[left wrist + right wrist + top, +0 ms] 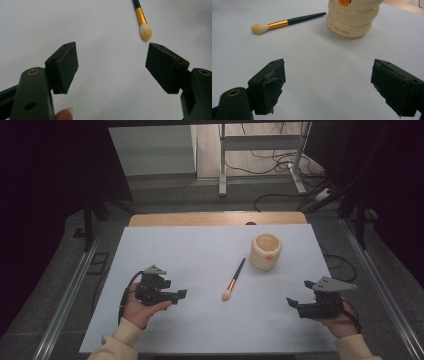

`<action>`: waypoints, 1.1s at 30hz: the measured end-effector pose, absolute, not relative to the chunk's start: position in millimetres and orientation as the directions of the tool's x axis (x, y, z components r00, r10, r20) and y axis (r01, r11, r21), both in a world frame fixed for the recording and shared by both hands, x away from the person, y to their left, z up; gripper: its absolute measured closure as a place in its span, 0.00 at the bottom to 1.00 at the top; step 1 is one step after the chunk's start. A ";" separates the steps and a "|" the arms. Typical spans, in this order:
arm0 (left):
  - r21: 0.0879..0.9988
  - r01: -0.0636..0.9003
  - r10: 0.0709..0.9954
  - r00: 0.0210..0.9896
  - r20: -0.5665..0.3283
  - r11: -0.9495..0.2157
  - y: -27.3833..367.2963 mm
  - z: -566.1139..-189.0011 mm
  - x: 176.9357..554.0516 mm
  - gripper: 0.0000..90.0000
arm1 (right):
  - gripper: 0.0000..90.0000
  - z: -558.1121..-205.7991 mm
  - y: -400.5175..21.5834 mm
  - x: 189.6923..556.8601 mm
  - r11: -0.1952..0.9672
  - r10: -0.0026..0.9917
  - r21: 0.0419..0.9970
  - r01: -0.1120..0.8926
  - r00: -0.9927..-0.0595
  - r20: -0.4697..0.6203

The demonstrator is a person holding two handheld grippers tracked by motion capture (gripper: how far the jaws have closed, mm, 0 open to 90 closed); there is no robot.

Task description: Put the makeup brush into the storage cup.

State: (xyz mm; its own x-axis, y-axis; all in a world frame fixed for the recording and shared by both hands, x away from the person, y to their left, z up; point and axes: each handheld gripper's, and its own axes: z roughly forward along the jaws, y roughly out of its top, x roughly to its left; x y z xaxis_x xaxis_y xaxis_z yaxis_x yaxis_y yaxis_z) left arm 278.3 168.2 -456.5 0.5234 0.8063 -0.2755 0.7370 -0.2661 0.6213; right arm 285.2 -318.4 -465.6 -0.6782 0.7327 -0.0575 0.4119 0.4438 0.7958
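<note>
A dark-handled makeup brush with a gold ferrule and cream bristles [233,280] lies mid-sheet, just beside a cream ribbed cup [265,251], probably its holder. Left gripper [176,294] and right gripper [295,304] flank it, jaws wide apart and empty.

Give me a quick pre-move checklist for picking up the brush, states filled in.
1. Left gripper open: ok, jaws spread wide.
2. Right gripper open: ok, jaws spread, nothing between them.
3. Brush free on the white sheet: ok, lying flat, touching nothing.
4. Brush apart from the cream cup: ok, a gap shows at the handle end.
5. Cup upright, mouth open: ok.
6. Cup contents: cannot tell, inside not clearly seen.
</note>
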 end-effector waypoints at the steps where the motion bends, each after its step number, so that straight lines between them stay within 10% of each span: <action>1: 0.619 0.737 0.805 0.526 -0.275 -0.270 166.5 -456.0 279.6 0.30 | 0.14 -465.9 -318.4 285.1 0.445 0.733 0.795 0.412 -0.678 -0.059; 33: 0.599 0.728 0.774 0.575 -0.266 -0.335 129.3 -446.5 306.4 0.29 | 0.14 -467.1 -320.9 284.9 0.442 0.739 0.791 0.424 -0.672 -0.053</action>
State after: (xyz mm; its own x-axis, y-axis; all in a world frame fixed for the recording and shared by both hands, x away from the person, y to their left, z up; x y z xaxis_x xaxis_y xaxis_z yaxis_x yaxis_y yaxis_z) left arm 306.4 129.3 -446.5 0.5747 0.7740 -0.2656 0.7277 -0.3349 0.5986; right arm 284.9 -320.9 -467.1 -0.6717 0.7389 -0.0530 0.4238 0.4420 0.7906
